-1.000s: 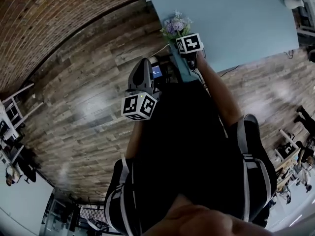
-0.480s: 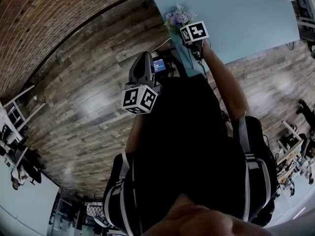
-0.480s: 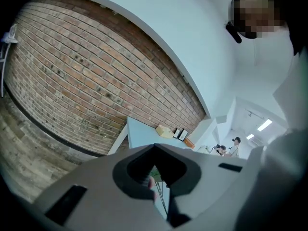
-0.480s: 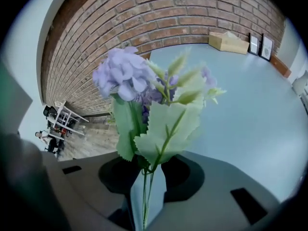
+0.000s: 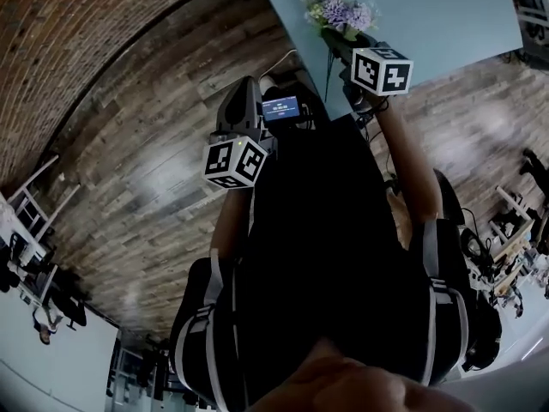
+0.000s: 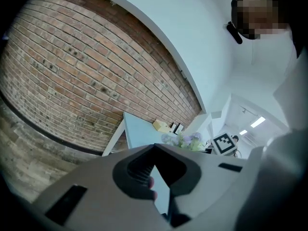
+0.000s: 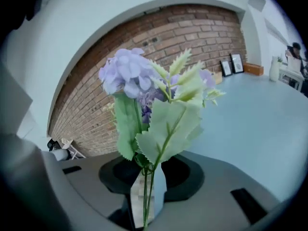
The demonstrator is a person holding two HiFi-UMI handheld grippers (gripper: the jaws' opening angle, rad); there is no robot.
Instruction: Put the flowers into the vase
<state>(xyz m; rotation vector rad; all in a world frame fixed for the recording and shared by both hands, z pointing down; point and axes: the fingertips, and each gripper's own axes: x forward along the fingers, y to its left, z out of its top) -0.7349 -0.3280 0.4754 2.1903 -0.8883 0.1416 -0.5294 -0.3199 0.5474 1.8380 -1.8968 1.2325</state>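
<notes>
Right gripper (image 7: 144,198) has just been closing and is pinching the purple flower bunch (image 7: 144,95) by its stems over the blue table (image 5: 446,15), near edge. Left gripper (image 6: 161,189) sits a bit open, empty. No vase visible, so placing's all left.

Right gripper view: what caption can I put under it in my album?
The right gripper, its fingers just closed on the stems, holds purple flowers, a blue table behind.

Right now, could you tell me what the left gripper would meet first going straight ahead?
Probably the blue table, though depth is unclear; the flowers held by the right gripper lie right of that line.
</notes>
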